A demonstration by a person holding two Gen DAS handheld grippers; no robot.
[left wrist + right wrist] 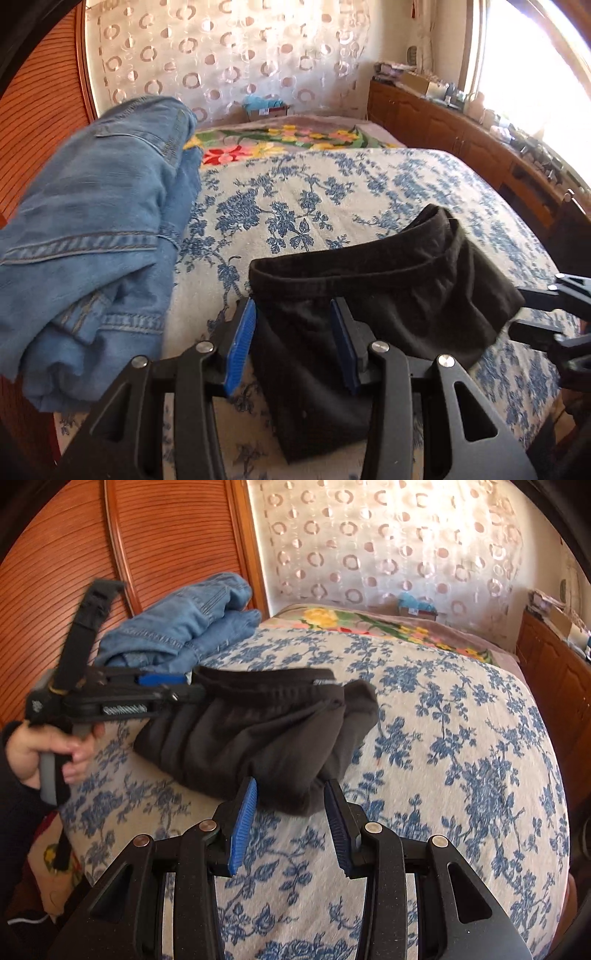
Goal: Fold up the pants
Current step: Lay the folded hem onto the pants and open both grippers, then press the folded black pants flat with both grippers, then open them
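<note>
Pants (369, 295) bunched; open bedspread (369, 192) beyond.

Matt black knit pants (388, 295) are lying on a woven floral bedspread (332, 192), with faded rough denim jeans (92, 221) at their ten o'clock and glossy ribbed wood doors (166, 535) showing behind.

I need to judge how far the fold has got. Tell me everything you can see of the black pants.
The black pants are soft, matte knit fabric with a banded waist, bunched into a wrinkled bundle. They lie on the blue-flowered bedspread, apart from the jeans. The left tongs have cloth between their blue pads at one end; the right tongs straddle the opposite end.
</note>
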